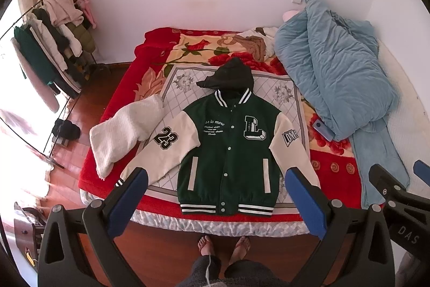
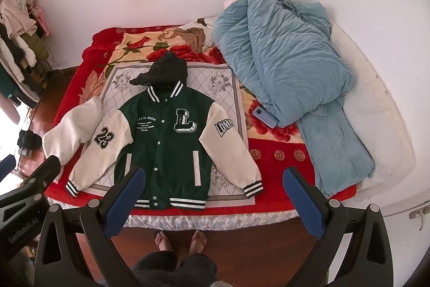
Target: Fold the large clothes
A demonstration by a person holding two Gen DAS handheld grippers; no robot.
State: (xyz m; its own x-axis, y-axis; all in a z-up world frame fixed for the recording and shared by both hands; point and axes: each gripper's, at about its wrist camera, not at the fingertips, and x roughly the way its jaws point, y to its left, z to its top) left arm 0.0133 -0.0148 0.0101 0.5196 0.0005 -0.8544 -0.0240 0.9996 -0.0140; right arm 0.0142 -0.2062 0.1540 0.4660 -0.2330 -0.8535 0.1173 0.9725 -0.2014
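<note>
A green varsity jacket (image 1: 228, 152) (image 2: 164, 141) with cream sleeves and a black hood (image 1: 231, 74) lies flat and face up on the bed, buttoned, sleeves spread to both sides. My left gripper (image 1: 215, 195) hangs high above the bed's near edge, open, nothing between its blue pads (image 1: 126, 203). My right gripper (image 2: 212, 192) is held at about the same height just to the right, also open and empty. Each gripper's black body shows at the edge of the other's view.
A crumpled blue duvet (image 1: 336, 71) and a phone (image 1: 322, 128) lie right of the jacket. A white towel (image 1: 121, 131) lies under its left sleeve. The red floral blanket (image 1: 330, 166) covers the bed. A clothes rack (image 1: 53, 45) stands far left. The person's feet (image 1: 223, 246) stand on the wooden floor.
</note>
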